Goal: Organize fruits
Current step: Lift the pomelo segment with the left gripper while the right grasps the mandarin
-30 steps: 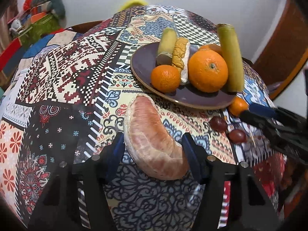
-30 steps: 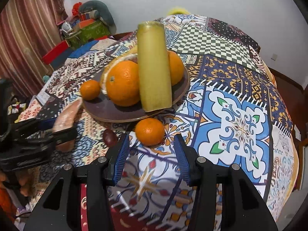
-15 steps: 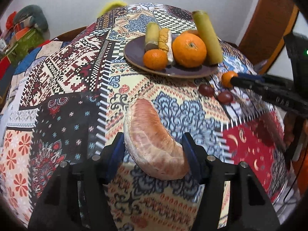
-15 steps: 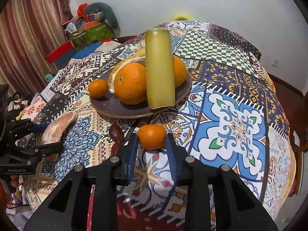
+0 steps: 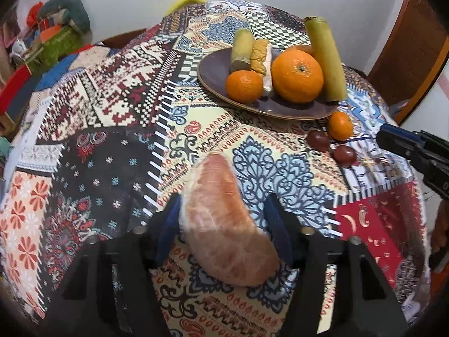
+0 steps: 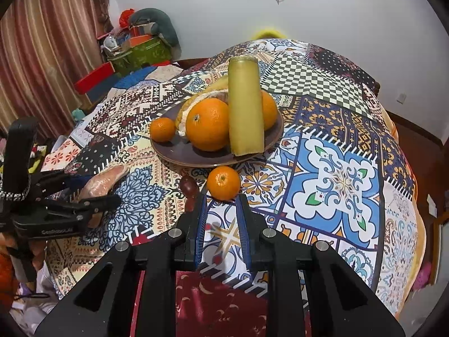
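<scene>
Left wrist view: a round surface (image 5: 118, 106) under a patchwork cloth fills the frame. Toward its far right edge sits a dark purple plate (image 5: 216, 70), already carrying two green cane sections, a peeled citrus piece, a large orange (image 5: 297, 75) and a small mandarin, so it looks like the collecting spot for the fruit. Near the front edge, the left claw (image 5: 224, 221) is clamped on a pink pomelo wedge (image 5: 227, 219), one finger against each side; the wedge appears lifted off the cloth, probably for carrying to the plate.

Right wrist view: the right claw (image 6: 221, 219) hangs low over the cloth, its fingers a narrow gap apart and holding nothing. A loose mandarin (image 6: 223, 182) lies on the cloth just beyond its tips, close beside the plate's near rim. Two dark red fruits (image 6: 190, 186) lie just left of it. The claw lines up with the mandarin, likely its next pickup.
</scene>
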### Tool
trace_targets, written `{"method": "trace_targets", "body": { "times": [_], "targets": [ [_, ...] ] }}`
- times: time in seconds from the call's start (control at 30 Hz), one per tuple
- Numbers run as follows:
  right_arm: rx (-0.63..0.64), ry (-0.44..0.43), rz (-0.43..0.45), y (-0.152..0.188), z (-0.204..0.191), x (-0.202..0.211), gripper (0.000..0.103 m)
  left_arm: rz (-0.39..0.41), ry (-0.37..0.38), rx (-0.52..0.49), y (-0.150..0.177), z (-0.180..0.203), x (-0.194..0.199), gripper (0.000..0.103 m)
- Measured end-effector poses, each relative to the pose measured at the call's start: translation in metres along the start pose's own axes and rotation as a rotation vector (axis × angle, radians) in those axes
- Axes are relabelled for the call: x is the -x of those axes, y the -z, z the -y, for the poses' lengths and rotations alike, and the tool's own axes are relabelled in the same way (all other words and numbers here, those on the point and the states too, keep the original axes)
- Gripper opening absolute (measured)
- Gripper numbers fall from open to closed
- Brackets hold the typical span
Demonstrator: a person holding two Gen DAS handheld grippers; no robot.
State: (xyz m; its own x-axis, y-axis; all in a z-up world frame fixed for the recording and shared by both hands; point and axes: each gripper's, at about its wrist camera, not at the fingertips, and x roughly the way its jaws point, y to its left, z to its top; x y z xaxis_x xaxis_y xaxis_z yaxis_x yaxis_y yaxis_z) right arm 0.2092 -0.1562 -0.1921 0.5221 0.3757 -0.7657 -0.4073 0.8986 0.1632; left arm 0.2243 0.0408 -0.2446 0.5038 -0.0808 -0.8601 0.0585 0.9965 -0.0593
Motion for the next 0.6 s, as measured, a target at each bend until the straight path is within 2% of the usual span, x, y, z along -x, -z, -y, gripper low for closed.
{"method": "trace_targets", "body": {
  "times": [0.13,0.6],
  "targets": [
    [-0.016,0.007,-0.022,0.000,0.003,-0.009,0.031,0.014,0.000,-0.008,0.001,-0.001,0.002,0.047],
    [-0.025,-0.017,-0.058,-0.012,0.003,-0.040,0.031,0.068,0.021,0.020,-0.006,-0.010,0.011,0.045]
  ]
}}
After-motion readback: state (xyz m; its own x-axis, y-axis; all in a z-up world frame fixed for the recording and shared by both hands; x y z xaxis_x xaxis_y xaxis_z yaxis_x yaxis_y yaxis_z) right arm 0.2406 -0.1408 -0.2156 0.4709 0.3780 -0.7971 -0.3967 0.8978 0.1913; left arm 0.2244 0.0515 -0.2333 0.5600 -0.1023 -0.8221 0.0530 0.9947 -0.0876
